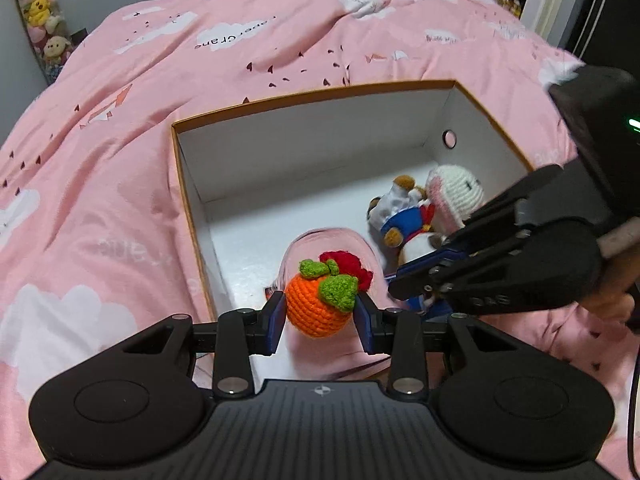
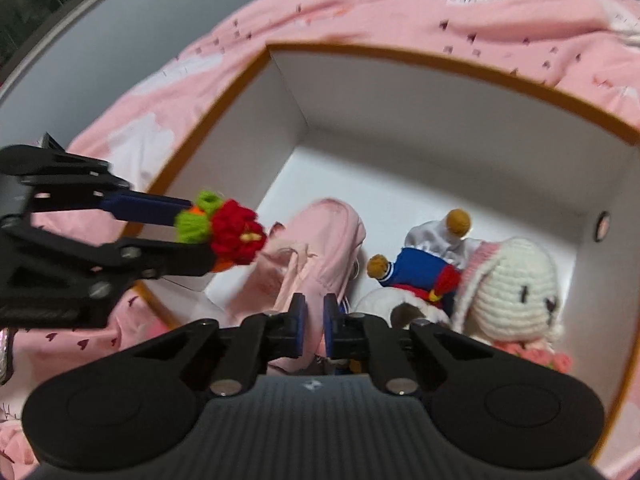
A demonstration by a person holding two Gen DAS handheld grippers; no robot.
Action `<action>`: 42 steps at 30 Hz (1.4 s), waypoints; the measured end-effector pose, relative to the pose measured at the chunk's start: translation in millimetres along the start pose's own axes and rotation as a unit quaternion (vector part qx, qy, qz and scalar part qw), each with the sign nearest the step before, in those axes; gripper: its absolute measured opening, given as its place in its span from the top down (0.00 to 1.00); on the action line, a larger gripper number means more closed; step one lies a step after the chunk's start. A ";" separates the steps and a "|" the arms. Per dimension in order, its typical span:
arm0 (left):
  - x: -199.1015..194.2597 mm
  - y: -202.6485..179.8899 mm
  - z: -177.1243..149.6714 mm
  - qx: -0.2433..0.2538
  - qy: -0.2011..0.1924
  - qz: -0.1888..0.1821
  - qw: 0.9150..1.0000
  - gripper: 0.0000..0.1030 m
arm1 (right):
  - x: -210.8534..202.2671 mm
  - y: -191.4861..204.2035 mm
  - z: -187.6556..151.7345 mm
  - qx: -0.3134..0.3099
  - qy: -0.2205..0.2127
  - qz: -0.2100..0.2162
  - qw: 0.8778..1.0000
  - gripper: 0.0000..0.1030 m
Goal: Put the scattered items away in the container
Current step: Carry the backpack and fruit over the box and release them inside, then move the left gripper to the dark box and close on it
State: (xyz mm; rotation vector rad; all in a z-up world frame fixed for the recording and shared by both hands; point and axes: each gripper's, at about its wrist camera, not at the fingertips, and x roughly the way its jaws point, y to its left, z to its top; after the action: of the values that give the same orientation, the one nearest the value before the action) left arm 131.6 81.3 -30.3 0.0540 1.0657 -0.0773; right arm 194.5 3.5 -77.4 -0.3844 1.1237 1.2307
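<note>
both wrist views overlook (closely) one box (image 1: pixel 312 148).
</note>
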 end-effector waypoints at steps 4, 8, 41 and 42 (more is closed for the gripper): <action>6.5 -3.4 1.5 0.015 0.012 0.011 1.000 0.59 | 21.7 -0.2 1.6 0.001 0.030 0.000 1.000 0.92; 11.5 -5.6 2.0 0.022 0.023 0.012 0.999 0.59 | 6.8 0.6 -4.7 0.006 0.000 0.001 1.000 0.87; -74.7 -49.4 -60.1 0.011 -0.088 -0.051 0.995 0.44 | -112.1 15.3 -125.8 0.172 -0.128 -0.026 0.976 0.61; -74.0 -52.4 -65.2 0.012 -0.084 -0.054 0.995 0.44 | -111.7 15.5 -129.8 0.179 -0.123 -0.025 0.976 0.61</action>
State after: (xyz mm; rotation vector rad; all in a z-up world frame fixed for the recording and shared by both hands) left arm 34.4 37.2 2.6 0.0109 0.9000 -0.1884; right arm 129.5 -150.6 -37.7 0.0146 1.0854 0.9758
